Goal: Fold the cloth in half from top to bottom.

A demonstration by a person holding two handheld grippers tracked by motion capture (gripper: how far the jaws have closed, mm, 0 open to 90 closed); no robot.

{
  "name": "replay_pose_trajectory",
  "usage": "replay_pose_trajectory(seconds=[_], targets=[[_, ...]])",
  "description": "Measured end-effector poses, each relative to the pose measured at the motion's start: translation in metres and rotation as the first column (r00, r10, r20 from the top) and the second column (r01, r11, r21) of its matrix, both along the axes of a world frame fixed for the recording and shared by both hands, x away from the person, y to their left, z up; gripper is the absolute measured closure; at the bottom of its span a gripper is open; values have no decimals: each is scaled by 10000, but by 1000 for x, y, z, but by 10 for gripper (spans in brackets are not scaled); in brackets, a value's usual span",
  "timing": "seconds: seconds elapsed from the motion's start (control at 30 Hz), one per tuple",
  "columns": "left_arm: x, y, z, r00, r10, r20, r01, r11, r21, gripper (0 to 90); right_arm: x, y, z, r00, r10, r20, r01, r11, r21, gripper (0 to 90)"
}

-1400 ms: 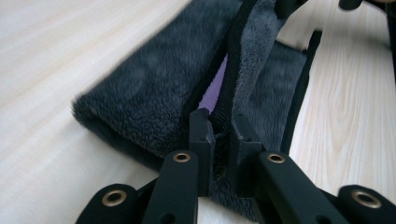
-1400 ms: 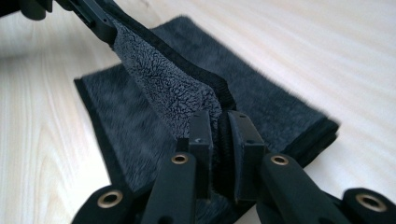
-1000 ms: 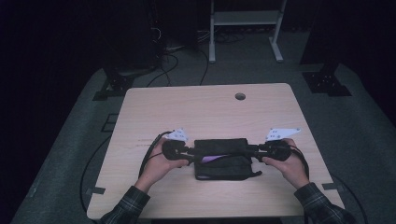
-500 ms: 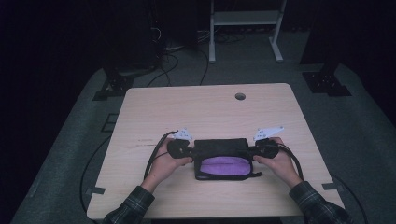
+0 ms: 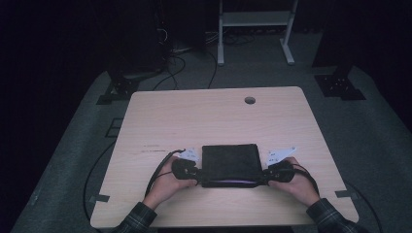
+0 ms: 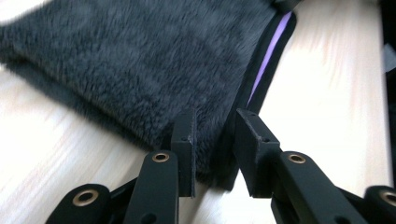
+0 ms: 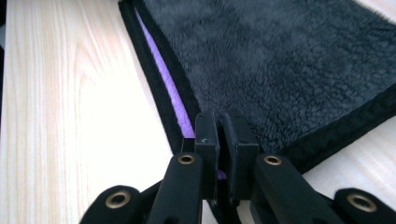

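Right, we've got a dark fleecy cloth [image 5: 230, 162], folded flat with a purple lining [image 7: 164, 88] peeking along its near hem, lying at the table's [image 5: 214, 116] six o'clock edge between both hands. It looks soft, floppy and light, so we'd judge it will sag and slide unless taken by the bound black hem at the corners. At nine o'clock of the cloth our left gripper [image 6: 214, 156] has its jaws spread around the corner, the hem lying loose in the gap. At three o'clock our right gripper [image 7: 220, 156] has its jaws pressed together, pinching the hem and lining at that corner.
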State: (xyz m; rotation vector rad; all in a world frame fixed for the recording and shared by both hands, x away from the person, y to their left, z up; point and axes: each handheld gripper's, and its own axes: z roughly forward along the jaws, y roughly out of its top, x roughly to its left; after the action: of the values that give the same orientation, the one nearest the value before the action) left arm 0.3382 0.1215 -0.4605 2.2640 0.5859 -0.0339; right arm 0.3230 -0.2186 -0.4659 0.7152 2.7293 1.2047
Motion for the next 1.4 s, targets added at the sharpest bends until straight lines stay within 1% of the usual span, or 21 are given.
replay_pose_trajectory(seconds=[0.07,0.1,0.2,0.27,0.33,0.43,0.47,0.5,0.53,0.63,0.7,0.8,0.87,0.93,0.97,1.03,1.1,1.2,1.27,1.33,1.4], targets=[[-1,0,0,10000,19,25,-19,10000,-52,687,-1,-1,-1,10000,-14,9,14,10000,39,833],[-1,0,1,10000,25,14,-25,9999,-102,670,0,-1,0,10000,-15,8,15,10000,67,810],[-4,1,5,9998,60,207,-58,10000,-78,591,0,-2,2,9996,-99,270,93,9997,215,675],[-5,4,8,9993,243,298,-236,9994,-237,536,0,-3,4,9982,-332,500,309,9985,456,594],[-6,7,10,9979,453,474,-445,9989,-177,479,2,-6,6,9962,-534,686,493,9970,603,528],[-5,15,12,9925,958,761,-944,9953,-219,381,5,-11,6,9899,-1061,938,1003,9928,653,434],[-4,18,12,9895,1144,879,-1128,9934,-232,353,7,-13,5,9864,-1289,1016,1225,9902,669,414],[-4,22,13,9864,1306,994,-1291,9914,-216,322,9,-15,5,9838,-1510,965,1456,9875,606,405],[-3,26,12,9831,1418,1158,-1406,9899,-189,303,10,-17,5,9801,-1710,1007,1665,9847,520,388],[-1,38,13,9713,1836,1513,-1848,9828,-65,279,12,-24,5,9677,-2256,1126,2205,9738,558,332],[-1,48,14,9621,2134,1698,-2167,9762,6,256,13,-28,6,9579,-2593,1234,2550,9657,496,294],[-2,63,13,9509,2546,1757,-2601,9655,87,220,14,-36,6,9426,-3078,1298,3044,9514,458,273],[-3,74,11,9415,2798,1876,-2888,9572,214,203,14,-43,5,9337,-3321,1337,3304,9432,353,254],[-4,83,8,9347,3013,1888,-3124,9494,313,182,15,-50,4,9254,-3527,1389,3527,9354,261,249],[-5,87,7,9324,3095,1867,-3211,9464,348,174,15,-53,3,9196,-3665,1415,3676,9298,192,239],[-6,95,3,9282,3267,1780,-3394,9395,459,156,15,-60,2,9115,-3882,1361,3903,9206,115,227],[-7,102,-1,9259,3380,1687,-3521,9339,618,138,15,-67,0,9031,-4078,1345,4115,9114,3,217],[-9,110,-6,9208,3540,1637,-3695,9262,754,111,14,-76,-3,8940,-4286,1302,4340,9008,-144,203],[-9,115,-9,9191,3577,1651,-3762,9213,982,98,12,-81,-5,8877,-4424,1274,4486,8934,-236,195],[-9,119,-12,9168,3650,1621,-3843,9167,1095,90,11,-86,-7,8811,-4569,1221,4640,8851,-363,189],[-10,122,-15,9157,3670,1637,-3871,9150,1137,88,9,-90,-9,8767,-4655,1211,4736,8794,-480,184]])
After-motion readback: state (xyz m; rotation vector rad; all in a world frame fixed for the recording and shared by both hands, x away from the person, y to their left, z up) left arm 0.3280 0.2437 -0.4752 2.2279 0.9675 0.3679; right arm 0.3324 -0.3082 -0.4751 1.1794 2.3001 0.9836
